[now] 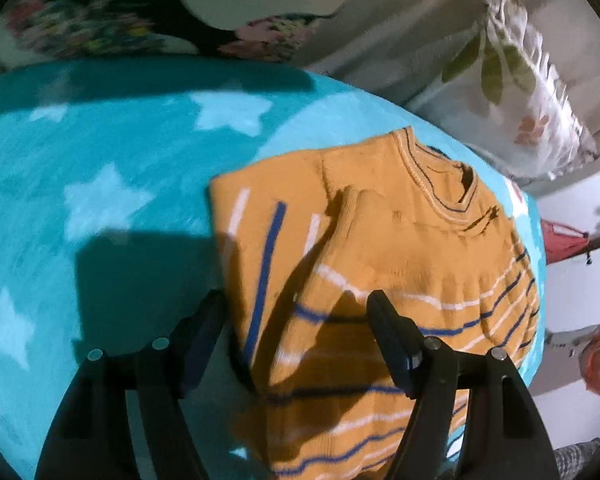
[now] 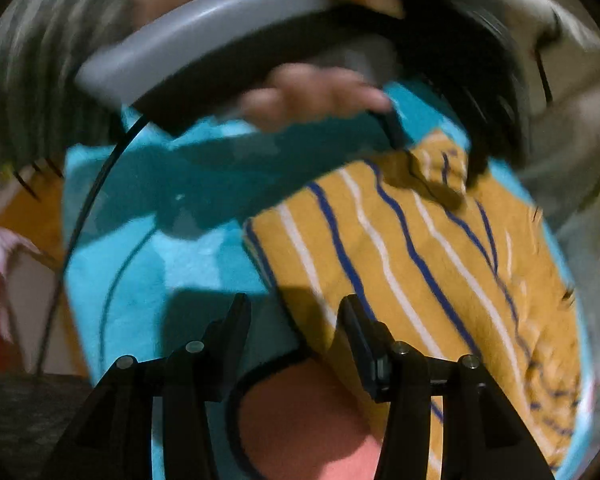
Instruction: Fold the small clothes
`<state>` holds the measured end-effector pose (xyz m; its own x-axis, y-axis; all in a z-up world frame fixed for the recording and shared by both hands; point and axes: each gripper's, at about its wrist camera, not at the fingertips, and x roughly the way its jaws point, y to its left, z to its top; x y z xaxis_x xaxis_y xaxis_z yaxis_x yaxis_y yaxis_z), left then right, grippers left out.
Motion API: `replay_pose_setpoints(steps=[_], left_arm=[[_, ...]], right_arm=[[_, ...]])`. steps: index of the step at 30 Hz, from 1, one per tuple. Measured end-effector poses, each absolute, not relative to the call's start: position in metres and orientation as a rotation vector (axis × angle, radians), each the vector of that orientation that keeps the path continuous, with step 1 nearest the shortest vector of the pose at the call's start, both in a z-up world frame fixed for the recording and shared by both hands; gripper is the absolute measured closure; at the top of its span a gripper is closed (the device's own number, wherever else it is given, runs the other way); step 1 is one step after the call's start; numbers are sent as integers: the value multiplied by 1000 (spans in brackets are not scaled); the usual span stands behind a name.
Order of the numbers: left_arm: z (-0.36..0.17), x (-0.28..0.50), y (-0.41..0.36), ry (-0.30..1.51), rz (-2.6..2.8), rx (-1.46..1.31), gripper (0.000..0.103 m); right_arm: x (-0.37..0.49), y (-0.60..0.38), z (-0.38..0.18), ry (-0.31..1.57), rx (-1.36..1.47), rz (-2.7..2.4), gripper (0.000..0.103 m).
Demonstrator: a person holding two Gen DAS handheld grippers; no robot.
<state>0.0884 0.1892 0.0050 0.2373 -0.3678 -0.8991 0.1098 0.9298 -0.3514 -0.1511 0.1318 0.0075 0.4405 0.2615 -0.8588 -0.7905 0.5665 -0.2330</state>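
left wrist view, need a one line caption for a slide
Open left tongs hover over a partly folded mustard striped sweater lying on a turquoise star-print blanket.

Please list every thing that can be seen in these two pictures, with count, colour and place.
sweater: one, mustard with blue and white stripes, lying partly folded on the blanket
blanket: one, turquoise with pale stars, under the sweater
pillow: one, white with a leaf print, beyond the blanket
floral fabric: one, dark with pink flowers, far side
left tongs: one, black, open, over the sweater's edge
right tongs: one, black, open, at the sweater's striped end
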Motion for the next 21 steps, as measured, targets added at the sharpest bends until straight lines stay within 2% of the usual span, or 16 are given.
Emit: replay_pose_setpoints(steps=[7,8,9,10,11,12,21], left_arm=[[-4,102,174,1311,-351,-176,32],[-4,102,175,1310,-348,-173,48],[-4,102,175,1314,-346,-168,78],[-6,103,179,1339,-361,-209,86],[-4,104,184,1347,-362,-257,86],[-1,104,188,1341,-353,-286,87],[63,93,147,1250,-343,-291,88]], right_arm=[[-146,149,-2,854,-686,655,52],[-145,149,-2,860,-666,653,58],[-144,149,-2,867,-655,651,73],[-141,151,-2,868,-649,645,81],[-139,149,3,870,-622,644,90],[-133,153,7,877,-602,649,92],[-123,87,71,828,-348,679,94]])
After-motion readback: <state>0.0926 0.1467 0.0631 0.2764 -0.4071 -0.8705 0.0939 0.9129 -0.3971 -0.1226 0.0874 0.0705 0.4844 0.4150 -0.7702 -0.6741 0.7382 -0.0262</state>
